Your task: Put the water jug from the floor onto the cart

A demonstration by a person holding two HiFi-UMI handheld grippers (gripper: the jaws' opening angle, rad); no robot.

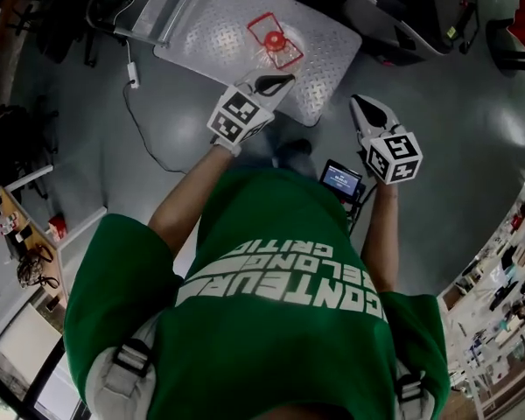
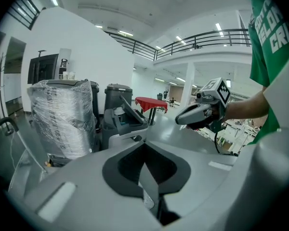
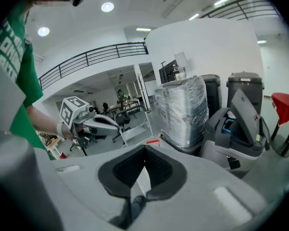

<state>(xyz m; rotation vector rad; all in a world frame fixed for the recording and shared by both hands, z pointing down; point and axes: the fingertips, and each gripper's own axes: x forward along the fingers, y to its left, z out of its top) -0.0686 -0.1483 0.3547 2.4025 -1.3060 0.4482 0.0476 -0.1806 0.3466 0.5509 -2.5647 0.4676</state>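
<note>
In the head view the clear water jug (image 1: 276,40), with its red cap and red frame, stands on the cart's metal platform (image 1: 210,38). My left gripper (image 1: 284,80) hovers over the platform's near edge, shut and empty, a short way in front of the jug. My right gripper (image 1: 357,101) is to the right of the cart over the grey floor, also shut with nothing in it. The left gripper view shows closed jaws (image 2: 145,148) and the right gripper (image 2: 192,114) beyond them. The right gripper view shows closed jaws (image 3: 144,150) and the left gripper (image 3: 98,124). The jug appears in neither gripper view.
The cart's handle frame (image 1: 171,7) rises at its far left end. A cable (image 1: 144,125) trails over the floor left of the cart. A small screen device (image 1: 341,179) sits by my feet. A plastic-wrapped bin (image 2: 62,119), grey machines (image 2: 127,121) and a red table (image 2: 151,102) stand ahead.
</note>
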